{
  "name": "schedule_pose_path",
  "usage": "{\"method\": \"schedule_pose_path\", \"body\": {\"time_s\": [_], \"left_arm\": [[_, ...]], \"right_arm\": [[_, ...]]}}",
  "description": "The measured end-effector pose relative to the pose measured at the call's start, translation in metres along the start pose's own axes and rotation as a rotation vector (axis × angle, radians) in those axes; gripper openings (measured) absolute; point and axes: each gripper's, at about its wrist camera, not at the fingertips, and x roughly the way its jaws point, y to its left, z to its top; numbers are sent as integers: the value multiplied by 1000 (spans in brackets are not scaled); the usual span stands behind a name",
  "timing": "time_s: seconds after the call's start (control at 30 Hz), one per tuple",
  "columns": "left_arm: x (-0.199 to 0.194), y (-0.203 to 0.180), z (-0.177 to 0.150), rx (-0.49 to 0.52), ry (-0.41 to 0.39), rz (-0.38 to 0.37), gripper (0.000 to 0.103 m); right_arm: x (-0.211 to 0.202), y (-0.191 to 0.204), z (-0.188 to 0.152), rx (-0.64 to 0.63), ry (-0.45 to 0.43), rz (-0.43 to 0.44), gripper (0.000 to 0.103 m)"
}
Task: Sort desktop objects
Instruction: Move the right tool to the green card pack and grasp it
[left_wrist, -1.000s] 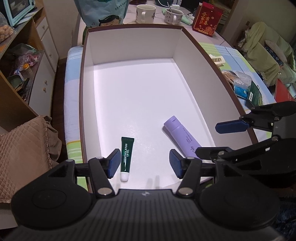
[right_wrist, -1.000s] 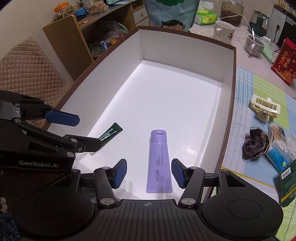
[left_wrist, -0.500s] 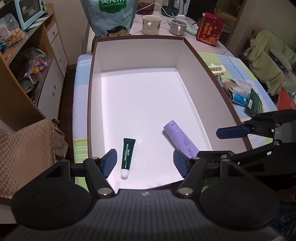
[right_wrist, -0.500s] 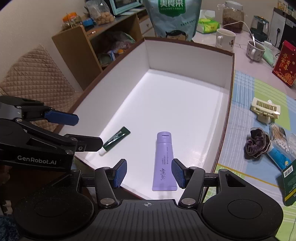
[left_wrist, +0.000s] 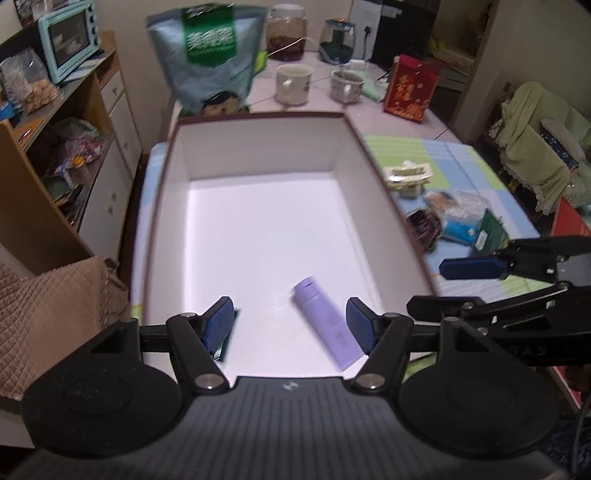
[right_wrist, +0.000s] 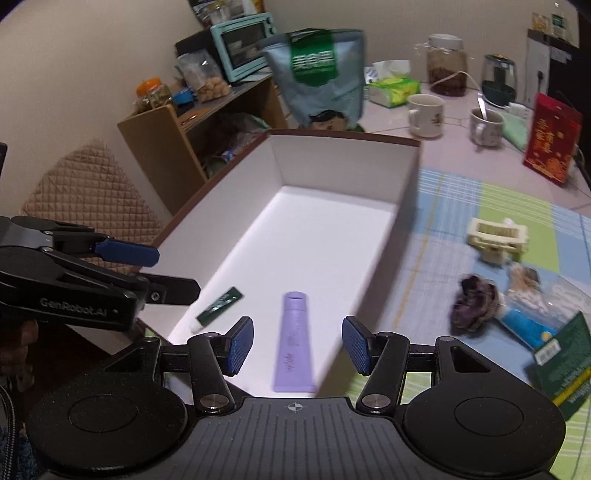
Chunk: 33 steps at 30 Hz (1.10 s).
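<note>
The lilac tube (right_wrist: 293, 342) lies flat on the floor of the white box (right_wrist: 343, 173), near its front end, cap toward the far wall; the dark green tube (right_wrist: 220, 302) lies left of it, apart; both grippers, left gripper (left_wrist: 291, 325) and right gripper (right_wrist: 297, 345), have pulled back higher since a second ago, jaws wide open and empty.

purple tube (right_wrist: 293, 343), green tube (right_wrist: 219, 304), white box (right_wrist: 334, 177)
</note>
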Motion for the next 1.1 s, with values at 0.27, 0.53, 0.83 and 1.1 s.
{"method": "schedule_pose_path", "body": {"time_s": [0.27, 0.53, 0.83, 1.1], "left_arm": [[14, -67, 22, 21, -17, -43, 64], [36, -142, 44, 48, -30, -112, 63], [85, -203, 46, 11, 40, -142, 63], [113, -216, 28, -71, 123, -82, 63]], "right_arm": [[-36, -72, -16, 77, 2, -18, 57], [-69, -184, -43, 232, -6, -39, 57], [-76, -308, -93, 353, 2, -57, 57], [-60, -360, -113, 363, -58, 107, 56]]}}
